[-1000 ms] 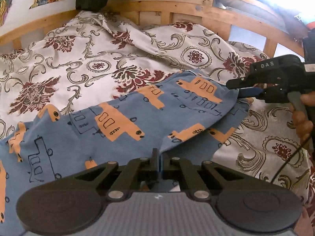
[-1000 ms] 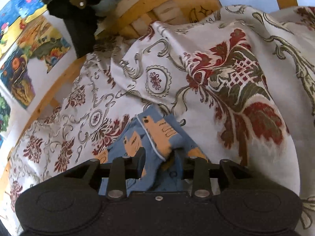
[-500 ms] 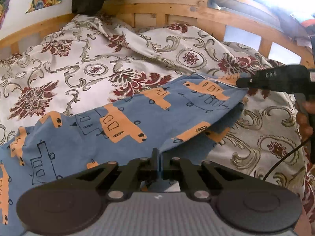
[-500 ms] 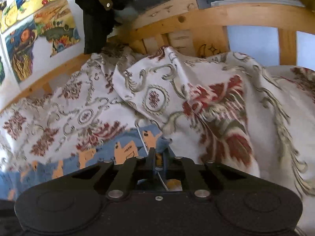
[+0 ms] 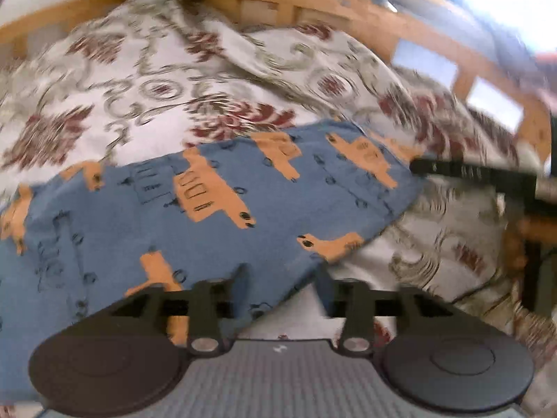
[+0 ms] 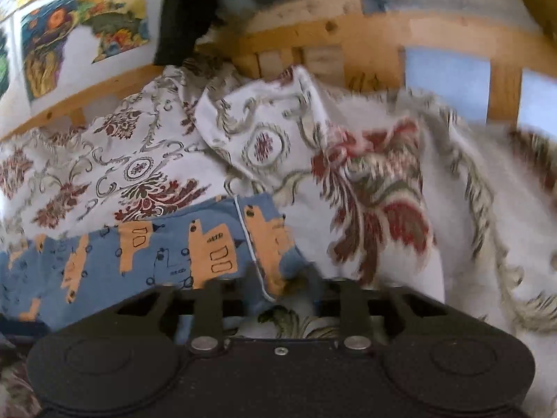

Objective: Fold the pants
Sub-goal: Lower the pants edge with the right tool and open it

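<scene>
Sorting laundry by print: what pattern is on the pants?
Blue pants with orange vehicles, clearest in the left wrist view.

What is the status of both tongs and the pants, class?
Left tongs open. Right tongs open. Pants flat on bedspread, unheld. Nothing blocking.

- One pair of blue pants printed with orange vehicles, spread flat on the bed.
- One floral bedspread, white with dark red and grey-green scrollwork.
- Two handheld grippers: the left gripper and the right gripper, each with jaws apart.
- One wooden bed frame.
- One dark garment hanging over the frame.
</scene>
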